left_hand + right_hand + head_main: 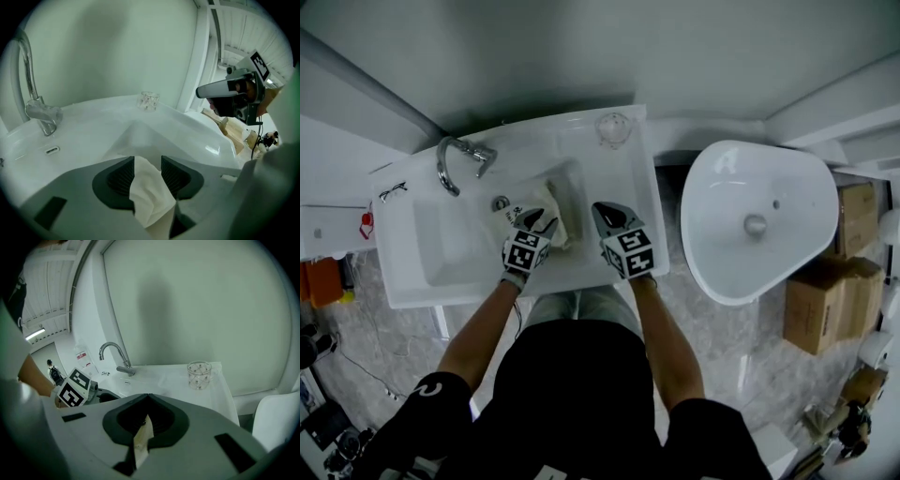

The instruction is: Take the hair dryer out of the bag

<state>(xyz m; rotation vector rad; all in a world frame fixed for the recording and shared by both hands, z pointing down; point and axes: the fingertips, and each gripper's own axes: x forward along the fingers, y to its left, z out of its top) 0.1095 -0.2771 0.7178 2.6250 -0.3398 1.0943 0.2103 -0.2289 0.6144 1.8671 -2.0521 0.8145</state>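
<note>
A cream cloth bag (560,217) lies in the white sink (441,253), between my two grippers. My left gripper (538,221) stands open over it. In the left gripper view, a white fold of the bag (149,190) rises between the spread pads (123,176) of the left gripper (147,169) without being pinched. My right gripper (602,212) is shut on a thin cream edge of the bag (142,439), which shows in the right gripper view between the right gripper's (147,417) closed jaws. No hair dryer shows in any view.
A chrome tap (455,161) stands at the sink's back left and a clear glass cup (613,127) at the back right. A white oval fixture (755,225) and cardboard boxes (830,300) are to the right. Spectacles (392,192) lie on the left rim.
</note>
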